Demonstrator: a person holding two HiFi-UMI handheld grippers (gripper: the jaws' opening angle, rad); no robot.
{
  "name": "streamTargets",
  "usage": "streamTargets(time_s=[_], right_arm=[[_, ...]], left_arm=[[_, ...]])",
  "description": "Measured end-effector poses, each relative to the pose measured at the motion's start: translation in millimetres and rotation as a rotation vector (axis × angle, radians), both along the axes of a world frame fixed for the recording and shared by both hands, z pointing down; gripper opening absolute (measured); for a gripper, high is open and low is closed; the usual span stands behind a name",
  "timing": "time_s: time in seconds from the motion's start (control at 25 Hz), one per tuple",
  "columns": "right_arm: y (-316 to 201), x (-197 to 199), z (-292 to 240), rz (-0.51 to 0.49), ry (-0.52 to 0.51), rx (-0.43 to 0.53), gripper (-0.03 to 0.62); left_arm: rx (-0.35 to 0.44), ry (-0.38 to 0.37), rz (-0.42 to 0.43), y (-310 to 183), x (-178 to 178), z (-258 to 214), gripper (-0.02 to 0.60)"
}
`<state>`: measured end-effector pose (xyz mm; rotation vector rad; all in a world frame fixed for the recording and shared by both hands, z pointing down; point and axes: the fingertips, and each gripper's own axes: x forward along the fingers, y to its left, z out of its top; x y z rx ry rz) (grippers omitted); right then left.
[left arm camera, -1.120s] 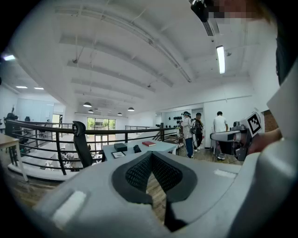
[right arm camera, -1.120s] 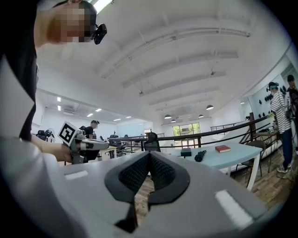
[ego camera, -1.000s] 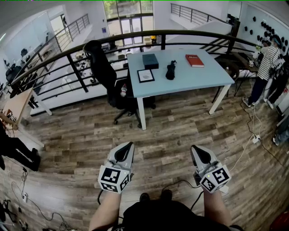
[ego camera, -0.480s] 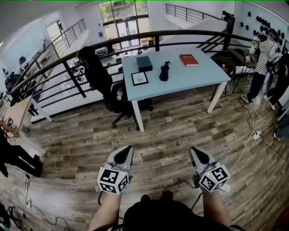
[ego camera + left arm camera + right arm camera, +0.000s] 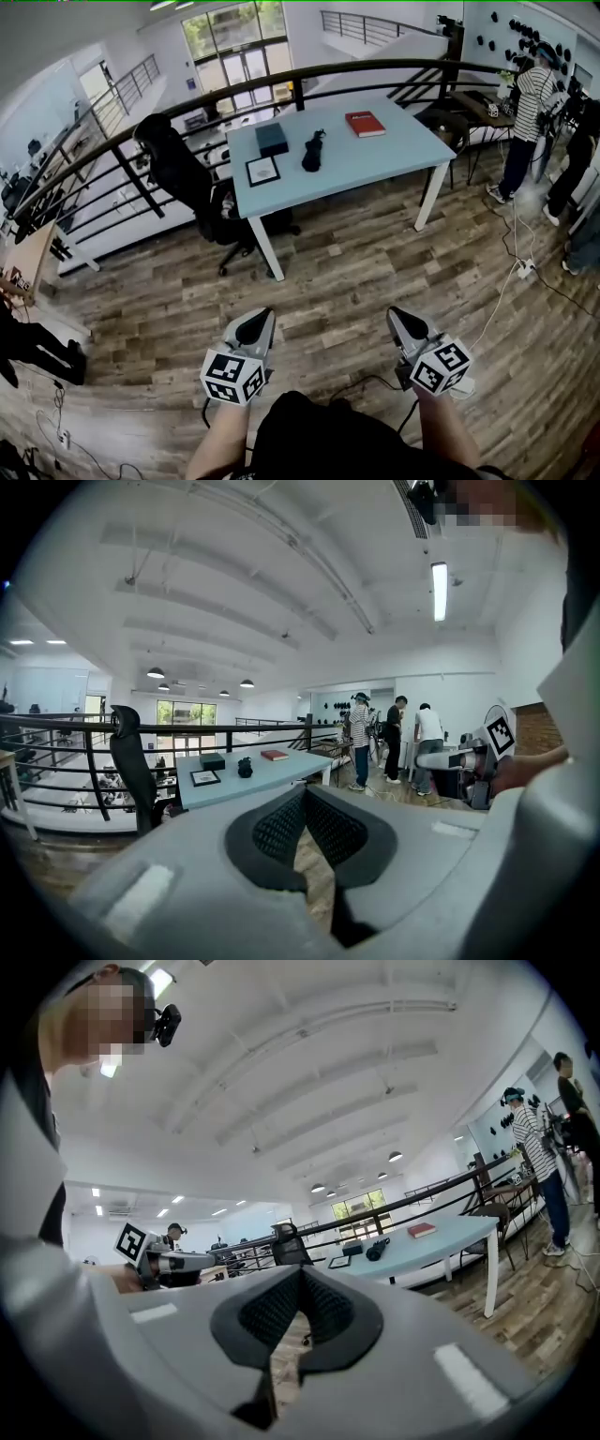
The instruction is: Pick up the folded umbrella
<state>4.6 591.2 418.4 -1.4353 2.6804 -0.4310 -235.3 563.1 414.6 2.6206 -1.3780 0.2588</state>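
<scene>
The folded black umbrella (image 5: 312, 150) lies on the light blue table (image 5: 375, 155) across the room, between a framed picture and a red book. It also shows small in the left gripper view as the umbrella (image 5: 246, 767) and in the right gripper view as the umbrella (image 5: 377, 1249). My left gripper (image 5: 262, 322) and right gripper (image 5: 398, 317) hang low over the wooden floor, far short of the table, both pointing toward it. Each has its jaws shut with nothing between them.
On the table lie a dark box (image 5: 272, 139), a framed picture (image 5: 262, 171) and a red book (image 5: 365, 123). A black office chair (image 5: 178, 178) stands at its left end, a black railing (image 5: 112, 141) behind it. People (image 5: 527, 112) stand at the right; cables (image 5: 511, 281) trail on the floor.
The table and umbrella have shifted left and slightly up in the head view as I walk forward. Both grippers stay shut and sit a little lower in the frame.
</scene>
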Motion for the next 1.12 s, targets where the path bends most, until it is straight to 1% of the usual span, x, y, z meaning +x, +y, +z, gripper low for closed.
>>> streamTargets(time_s=[0.08, 0.2, 0.4, 0.52, 0.6, 0.76, 0.96, 1.12], right_arm=[[-3, 3, 4, -0.007, 0.009, -0.003, 0.000], [-14, 0, 11, -0.023, 0.023, -0.020, 0.000], [-53, -3, 24, -0.022, 0.042, -0.071, 0.000], [-88, 0, 28, -0.010, 0.068, -0.090, 0.000], [-116, 7, 33, 0.018, 0.086, -0.106, 0.000], [-181, 16, 38, 0.063, 0.105, -0.131, 0.000], [-256, 7, 37, 0.082, 0.120, -0.132, 0.000], [-299, -9, 33, 0.088, 0.132, -0.121, 0.000]], left_arm=[[-0.002, 0.002, 0.013, -3, 9, 3, 0.006], [0.002, 0.012, 0.021, -16, 13, 3, 0.006], [-0.015, 0.068, 0.023, -61, 10, 17, 0.006], [-0.039, 0.096, 0.036, -105, 14, 32, 0.006], [-0.054, 0.113, 0.050, -139, 18, 40, 0.006], [-0.069, 0.128, 0.099, -214, 31, 43, 0.006], [-0.058, 0.122, 0.148, -298, 32, 36, 0.006], [-0.057, 0.122, 0.189, -350, 31, 32, 0.006]])
